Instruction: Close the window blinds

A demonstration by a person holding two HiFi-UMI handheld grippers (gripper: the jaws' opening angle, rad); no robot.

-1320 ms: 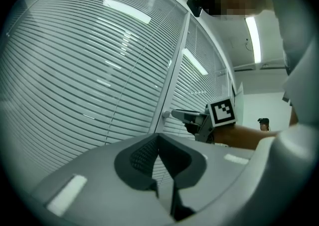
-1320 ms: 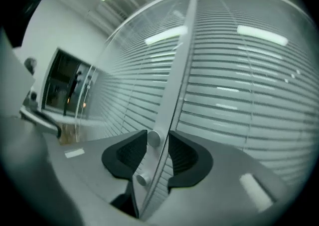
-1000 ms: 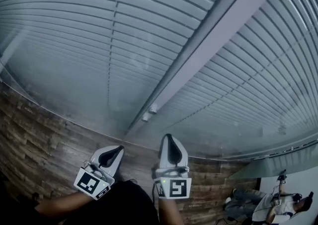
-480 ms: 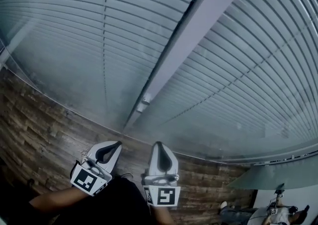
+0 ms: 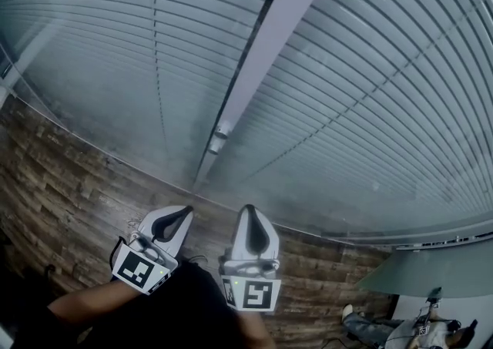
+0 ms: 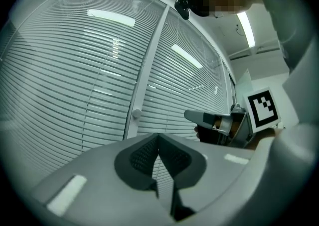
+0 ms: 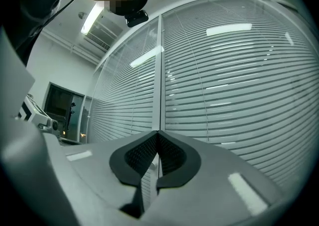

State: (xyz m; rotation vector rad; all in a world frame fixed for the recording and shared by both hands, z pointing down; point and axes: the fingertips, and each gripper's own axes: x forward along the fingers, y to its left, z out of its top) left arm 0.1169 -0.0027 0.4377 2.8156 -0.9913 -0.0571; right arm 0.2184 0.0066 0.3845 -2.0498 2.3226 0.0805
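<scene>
Grey slatted blinds [image 5: 100, 47] hang behind glass on both sides of a pale upright window post [image 5: 262, 55]. The slats lie fairly flat against each other. A small white knob [image 5: 219, 138] sits low on the post and also shows as the knob [image 6: 136, 113] in the left gripper view. My left gripper [image 5: 176, 220] and right gripper [image 5: 249, 216] are side by side below the knob, short of the glass, both shut on nothing. The left gripper [image 6: 158, 136] points at the blinds [image 6: 75, 70], with the right gripper [image 6: 195, 115] beside it. The right gripper [image 7: 158, 132] faces the post [image 7: 160, 70].
Dark wood-look planks [image 5: 69, 193] run below the window. A grey ledge [image 5: 431, 270] and a seated person [image 5: 431, 328] are at the lower right. A dark doorway [image 7: 62, 110] shows far left in the right gripper view.
The knob and post have slid up and left in the head view. Both grippers have drifted a little left and lower in it, still shut and side by side.
</scene>
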